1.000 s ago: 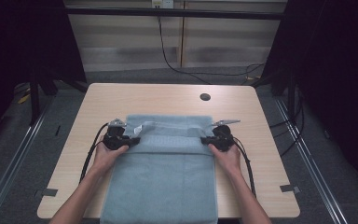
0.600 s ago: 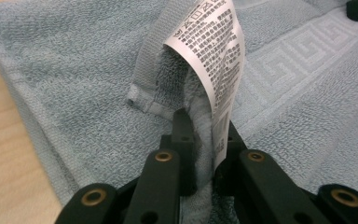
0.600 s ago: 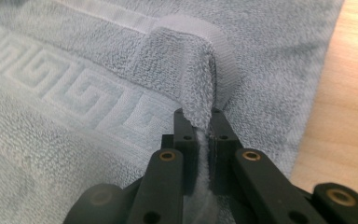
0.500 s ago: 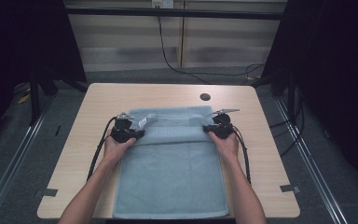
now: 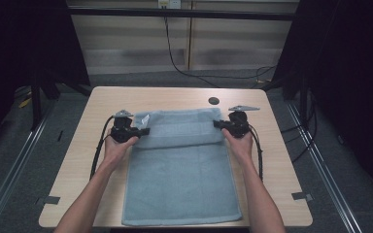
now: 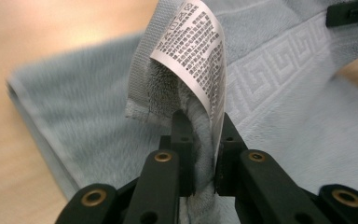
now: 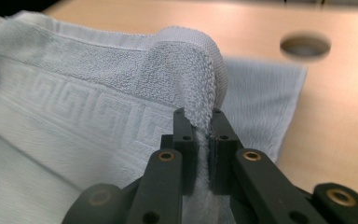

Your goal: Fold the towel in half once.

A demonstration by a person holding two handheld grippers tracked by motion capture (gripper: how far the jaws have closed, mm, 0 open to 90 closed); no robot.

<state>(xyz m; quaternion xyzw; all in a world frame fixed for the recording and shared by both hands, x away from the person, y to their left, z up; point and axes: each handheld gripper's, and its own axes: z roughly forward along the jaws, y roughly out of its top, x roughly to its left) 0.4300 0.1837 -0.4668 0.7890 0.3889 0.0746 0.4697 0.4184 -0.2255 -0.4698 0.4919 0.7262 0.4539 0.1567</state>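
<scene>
The left gripper and the right gripper are both black, and each one has a small grey three-cornered plate on top and a black cable that trails back beside the person's arm. Up close, each gripper has two flat black fingers with tiny screw holes, and these sit on thick black bars with round brass-coloured rings like the ones near the right gripper's fingers. The person's left hand and right hand are bare, and both forearms are bare too, with no sleeves on them.
</scene>
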